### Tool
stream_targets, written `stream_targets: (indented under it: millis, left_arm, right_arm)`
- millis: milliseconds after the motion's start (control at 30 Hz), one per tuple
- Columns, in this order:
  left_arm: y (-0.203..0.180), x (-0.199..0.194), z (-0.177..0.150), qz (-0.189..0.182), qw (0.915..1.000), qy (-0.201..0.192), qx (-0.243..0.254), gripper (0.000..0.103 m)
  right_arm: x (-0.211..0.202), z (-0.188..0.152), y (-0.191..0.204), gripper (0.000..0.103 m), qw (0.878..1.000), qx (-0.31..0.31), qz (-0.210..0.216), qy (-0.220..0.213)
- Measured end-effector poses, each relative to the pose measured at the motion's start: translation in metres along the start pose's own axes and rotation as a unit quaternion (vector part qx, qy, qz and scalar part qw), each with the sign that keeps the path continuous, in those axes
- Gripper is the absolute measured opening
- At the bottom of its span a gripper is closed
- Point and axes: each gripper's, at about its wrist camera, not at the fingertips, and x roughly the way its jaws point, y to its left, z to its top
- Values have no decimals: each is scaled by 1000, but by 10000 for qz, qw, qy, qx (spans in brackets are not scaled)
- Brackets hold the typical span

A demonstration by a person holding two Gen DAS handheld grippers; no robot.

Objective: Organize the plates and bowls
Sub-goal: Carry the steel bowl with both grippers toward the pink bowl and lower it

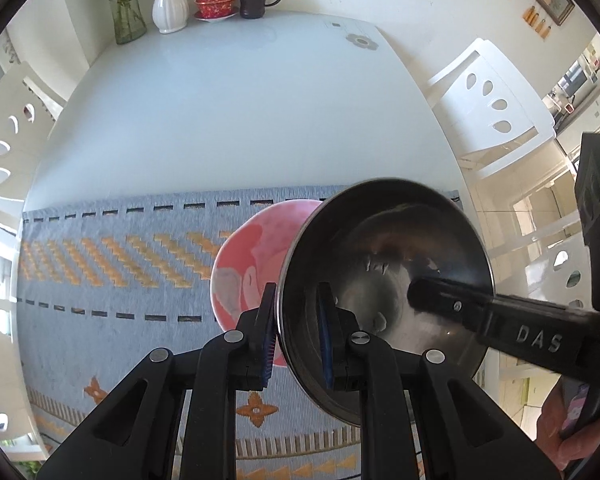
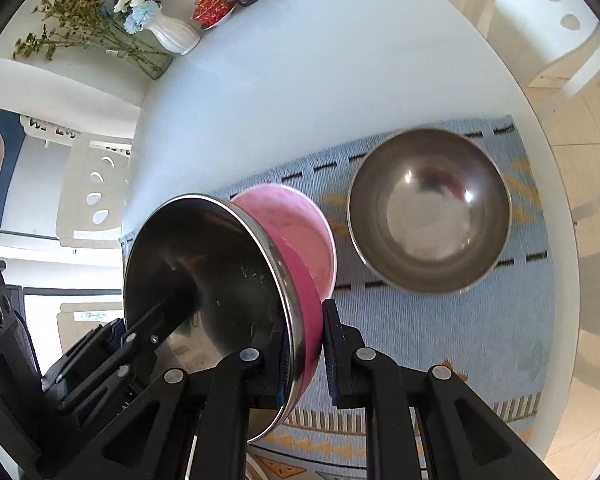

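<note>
The left gripper [image 1: 296,344] has its jaws closed on the rim of a round stainless-steel bowl with a pink outside [image 1: 384,280], one pad outside, one inside. The bowl is lifted and tilted above the blue woven table runner with orange pattern [image 1: 112,256] on the white table [image 1: 220,112]. A pink patterned plate [image 1: 252,264] lies on the runner under it. The right gripper [image 2: 304,348] also has its jaws closed on the same bowl's rim, on the opposite side. Further right, a second plain steel bowl [image 2: 430,210] stands upright on the runner.
</note>
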Motion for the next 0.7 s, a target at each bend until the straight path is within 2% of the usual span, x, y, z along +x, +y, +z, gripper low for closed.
stream_targets:
  millis: [367, 567, 700]
  left_arm:
    - [14, 12, 7, 163, 9997, -29, -162, 15]
    - [25, 28, 9, 176, 9994, 92, -276, 16]
    - [27, 44, 10, 250, 9994, 183, -180, 16]
  right_arm:
    - [18, 14, 6, 14, 9998, -58, 99, 148]
    - [32, 17, 6, 15, 9994, -144, 147, 264]
    - [44, 20, 7, 14, 9992, -196, 32, 335]
